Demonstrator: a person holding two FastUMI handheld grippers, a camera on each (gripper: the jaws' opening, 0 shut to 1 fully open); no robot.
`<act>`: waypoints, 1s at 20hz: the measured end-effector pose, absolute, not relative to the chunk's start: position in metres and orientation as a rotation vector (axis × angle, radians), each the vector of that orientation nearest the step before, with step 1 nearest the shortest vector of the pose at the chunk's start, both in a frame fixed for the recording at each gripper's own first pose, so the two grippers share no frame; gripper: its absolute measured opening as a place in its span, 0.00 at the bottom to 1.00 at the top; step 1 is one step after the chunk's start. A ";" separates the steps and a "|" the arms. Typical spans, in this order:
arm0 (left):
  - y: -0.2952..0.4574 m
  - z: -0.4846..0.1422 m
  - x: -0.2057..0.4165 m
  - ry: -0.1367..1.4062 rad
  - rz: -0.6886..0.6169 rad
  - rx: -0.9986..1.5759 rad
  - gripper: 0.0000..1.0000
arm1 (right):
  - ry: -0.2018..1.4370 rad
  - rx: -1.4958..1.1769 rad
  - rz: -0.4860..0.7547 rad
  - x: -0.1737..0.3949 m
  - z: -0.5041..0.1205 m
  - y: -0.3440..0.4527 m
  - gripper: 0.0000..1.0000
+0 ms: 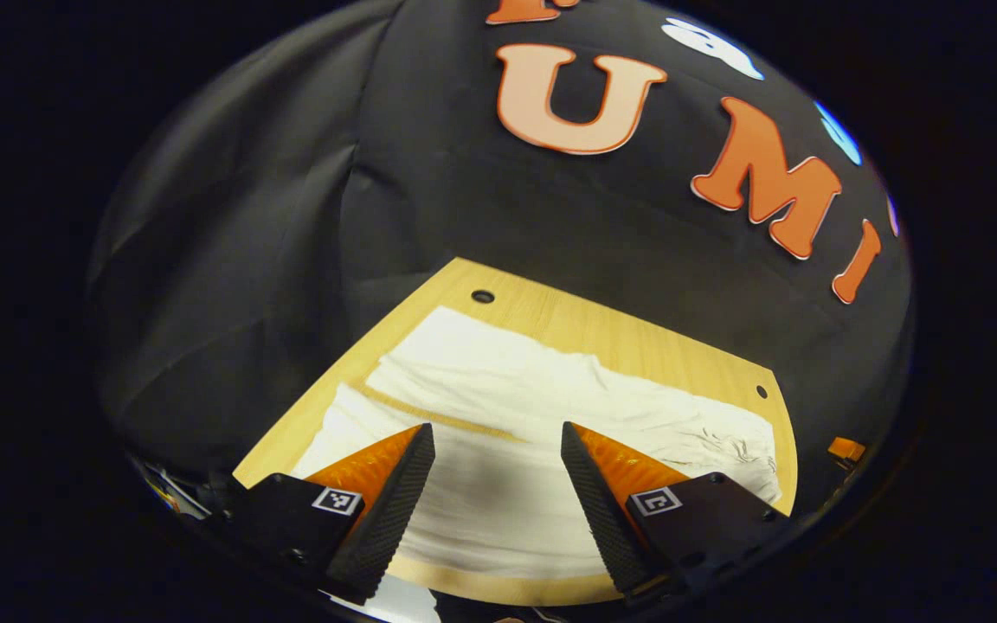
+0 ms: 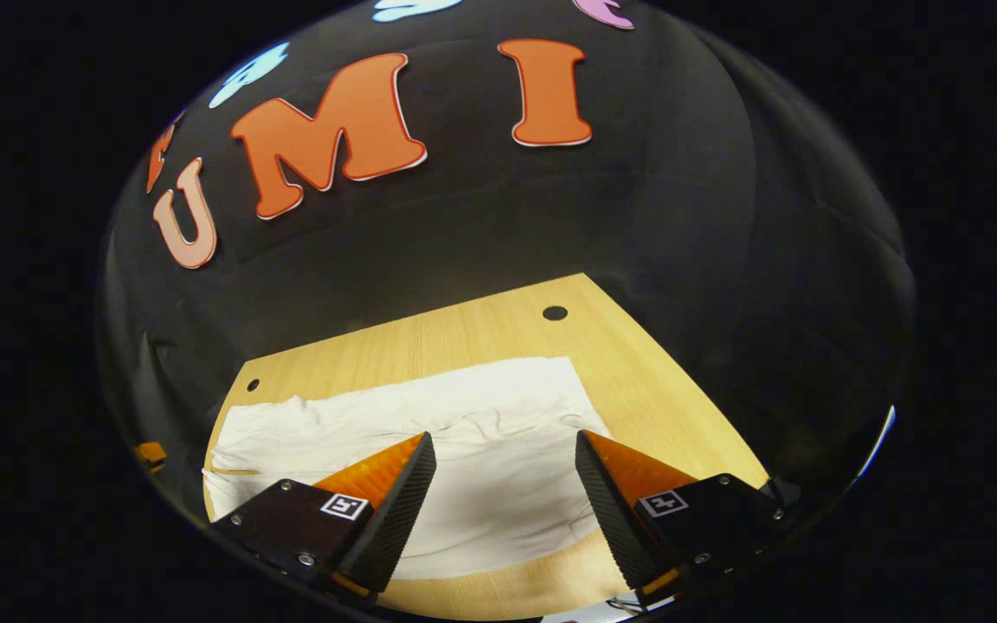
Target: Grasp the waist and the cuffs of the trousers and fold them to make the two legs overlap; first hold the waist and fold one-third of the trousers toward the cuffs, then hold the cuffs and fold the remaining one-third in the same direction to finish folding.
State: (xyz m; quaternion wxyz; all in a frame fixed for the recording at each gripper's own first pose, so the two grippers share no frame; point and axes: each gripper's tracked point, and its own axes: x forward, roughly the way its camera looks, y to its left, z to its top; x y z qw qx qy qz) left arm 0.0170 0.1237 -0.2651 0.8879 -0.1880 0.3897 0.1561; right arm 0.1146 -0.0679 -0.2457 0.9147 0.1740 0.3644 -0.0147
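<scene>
White trousers (image 1: 498, 389) lie flat along a light wooden table (image 1: 602, 333). In the left gripper view the two legs run to the left with a thin strip of wood showing between them, and the wrinkled part lies at the right. My left gripper (image 1: 498, 446) hangs open over the near leg, holding nothing. In the right gripper view the trousers (image 2: 429, 415) stretch from the table's left edge to a straight end at the right, creased in the middle. My right gripper (image 2: 505, 450) is open above that right part, its fingers apart and empty.
The table has small round holes near its far corners (image 1: 482, 296) (image 2: 555, 312). Black cloth walls stand close behind and beside it. A bare strip of wood (image 2: 481, 333) runs between the trousers and the far edge. The near edge lies just under both grippers.
</scene>
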 end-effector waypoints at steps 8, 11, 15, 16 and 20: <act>0.159 -0.339 -0.041 0.983 0.454 -0.621 1.00 | 0.945 0.453 -0.046 0.099 -0.302 -0.061 0.96; 0.178 -0.353 -0.066 1.021 0.513 -0.702 0.99 | 0.998 0.470 -0.053 0.093 -0.318 -0.058 0.97; 0.195 -0.379 -0.092 1.070 0.577 -0.820 0.99 | 1.064 0.528 -0.059 0.086 -0.336 -0.053 0.98; 0.201 -0.385 -0.098 1.087 0.592 -0.848 0.99 | 1.077 0.542 -0.061 0.084 -0.341 -0.052 0.98; 0.206 -0.418 -0.119 1.131 0.636 -0.957 1.00 | 1.120 0.580 -0.089 0.079 -0.358 -0.055 0.96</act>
